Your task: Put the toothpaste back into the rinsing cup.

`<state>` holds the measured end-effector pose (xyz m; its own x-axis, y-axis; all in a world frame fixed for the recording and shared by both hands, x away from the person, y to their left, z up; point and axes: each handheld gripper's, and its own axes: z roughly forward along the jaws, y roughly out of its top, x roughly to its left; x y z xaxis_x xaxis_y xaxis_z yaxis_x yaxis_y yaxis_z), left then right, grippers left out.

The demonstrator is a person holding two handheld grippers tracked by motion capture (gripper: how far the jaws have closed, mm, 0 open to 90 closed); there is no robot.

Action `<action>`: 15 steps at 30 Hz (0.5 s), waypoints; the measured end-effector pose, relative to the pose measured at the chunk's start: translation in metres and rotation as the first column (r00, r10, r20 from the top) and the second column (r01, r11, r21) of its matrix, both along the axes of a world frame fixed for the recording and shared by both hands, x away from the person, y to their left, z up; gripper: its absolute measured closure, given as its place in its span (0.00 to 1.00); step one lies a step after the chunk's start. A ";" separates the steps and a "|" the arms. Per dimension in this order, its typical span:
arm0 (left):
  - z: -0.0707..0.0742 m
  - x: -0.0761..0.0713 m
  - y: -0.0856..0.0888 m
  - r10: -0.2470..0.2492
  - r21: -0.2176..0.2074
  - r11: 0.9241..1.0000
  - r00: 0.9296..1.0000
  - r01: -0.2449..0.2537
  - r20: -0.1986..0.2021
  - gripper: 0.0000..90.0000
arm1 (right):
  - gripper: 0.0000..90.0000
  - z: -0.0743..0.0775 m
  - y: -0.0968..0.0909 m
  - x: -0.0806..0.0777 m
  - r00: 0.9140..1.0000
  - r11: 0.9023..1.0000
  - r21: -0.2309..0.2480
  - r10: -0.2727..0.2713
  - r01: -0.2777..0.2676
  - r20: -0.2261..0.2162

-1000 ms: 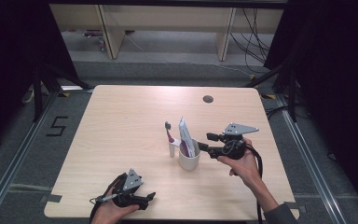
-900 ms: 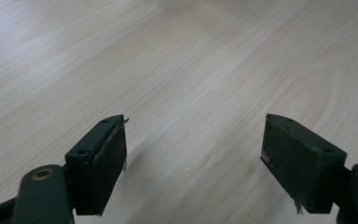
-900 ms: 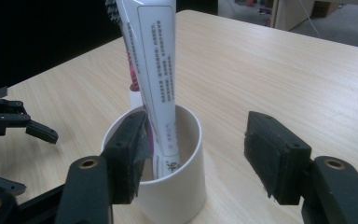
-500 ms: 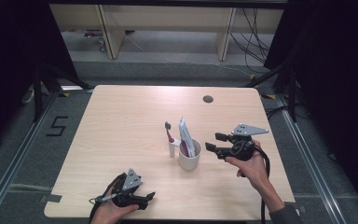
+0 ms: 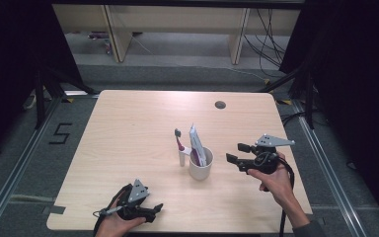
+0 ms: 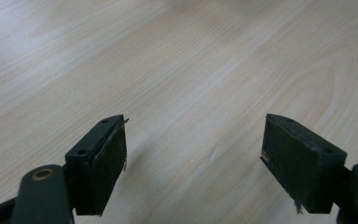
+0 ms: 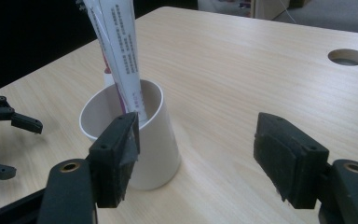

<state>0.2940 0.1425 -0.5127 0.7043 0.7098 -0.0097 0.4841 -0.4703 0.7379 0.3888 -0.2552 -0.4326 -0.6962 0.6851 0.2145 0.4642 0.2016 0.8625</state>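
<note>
The white cup (image 5: 200, 169) stood upright near the middle of the surface (image 5: 128, 128), with a tube (image 5: 197, 145) leaning inside it and a toothbrush (image 5: 179, 147) standing just beside it on its left. The right gripper (image 5: 237, 153) hung just to the cup's right, apart from it; its jaws had just been opening and stood released, with nothing between them. The left gripper (image 5: 155, 210) rested at the near edge, well apart from the cup, its jaws spread wide over bare wood.
</note>
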 end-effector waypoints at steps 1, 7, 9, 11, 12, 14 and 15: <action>0.000 0.000 0.000 0.003 -0.002 1.000 1.000 -0.003 0.003 0.24 | 0.35 -0.001 -0.001 0.001 1.000 1.000 -0.011 0.000 0.000 0.028; 0.000 0.000 0.000 -0.001 -0.002 1.000 1.000 0.001 0.000 0.24 | 0.32 -0.002 -0.004 -0.005 1.000 1.000 -0.017 -0.008 0.008 -0.002; 0.000 0.000 -0.001 0.007 -0.013 1.000 1.000 -0.007 -0.001 0.24 | 0.31 -0.003 -0.005 -0.007 1.000 1.000 -0.013 -0.005 0.005 0.003; 0.000 0.000 0.000 0.001 -0.004 1.000 1.000 -0.001 -0.001 0.24 | 0.30 -0.004 -0.008 -0.009 1.000 1.000 -0.025 -0.008 0.008 0.014; 0.000 0.000 0.000 0.008 -0.009 1.000 1.000 -0.008 0.000 0.24 | 0.30 -0.004 -0.008 -0.011 1.000 1.000 -0.017 -0.015 0.015 0.005; 0.000 0.001 0.000 0.005 0.003 1.000 1.000 -0.005 0.002 0.24 | 0.29 -0.007 -0.009 -0.013 1.000 1.000 -0.012 -0.013 0.013 0.001; 0.000 0.000 0.000 0.003 -0.004 1.000 1.000 -0.003 0.000 0.24 | 0.29 -0.007 -0.012 -0.015 1.000 1.000 -0.026 -0.013 0.012 -0.016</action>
